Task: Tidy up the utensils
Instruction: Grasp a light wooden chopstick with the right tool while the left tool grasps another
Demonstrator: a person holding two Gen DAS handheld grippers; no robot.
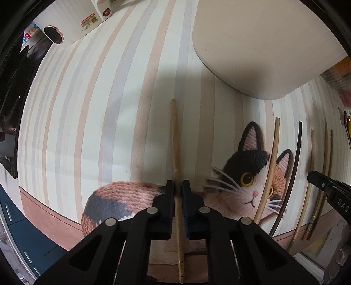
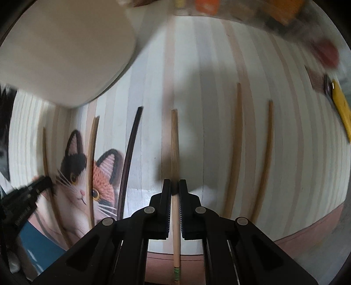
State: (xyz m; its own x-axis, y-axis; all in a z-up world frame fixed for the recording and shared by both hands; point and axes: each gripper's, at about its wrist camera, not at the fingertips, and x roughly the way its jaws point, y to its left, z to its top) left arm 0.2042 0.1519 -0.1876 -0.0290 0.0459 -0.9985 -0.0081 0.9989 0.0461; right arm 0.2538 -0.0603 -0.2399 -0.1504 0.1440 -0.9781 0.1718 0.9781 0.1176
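My left gripper [image 1: 178,186] is shut on a light wooden chopstick [image 1: 175,140] that runs forward between its fingers over the striped cat mat [image 1: 87,109]. My right gripper [image 2: 174,185] is shut on another light wooden chopstick [image 2: 174,142] with a green band near its rear end. Several more chopsticks lie on the mat: a tan one [image 1: 268,173] and a black one [image 1: 292,166] by the cat's face, and two tan ones [image 2: 234,149] [image 2: 264,157] to the right of my right gripper. The right gripper shows at the right edge of the left wrist view [image 1: 324,186].
A cream rounded container [image 1: 263,43] stands at the back of the mat; it also shows in the right wrist view [image 2: 65,48]. A white appliance [image 1: 72,19] is at the far left. A yellow object [image 2: 342,109] and blurred clutter lie at the far right.
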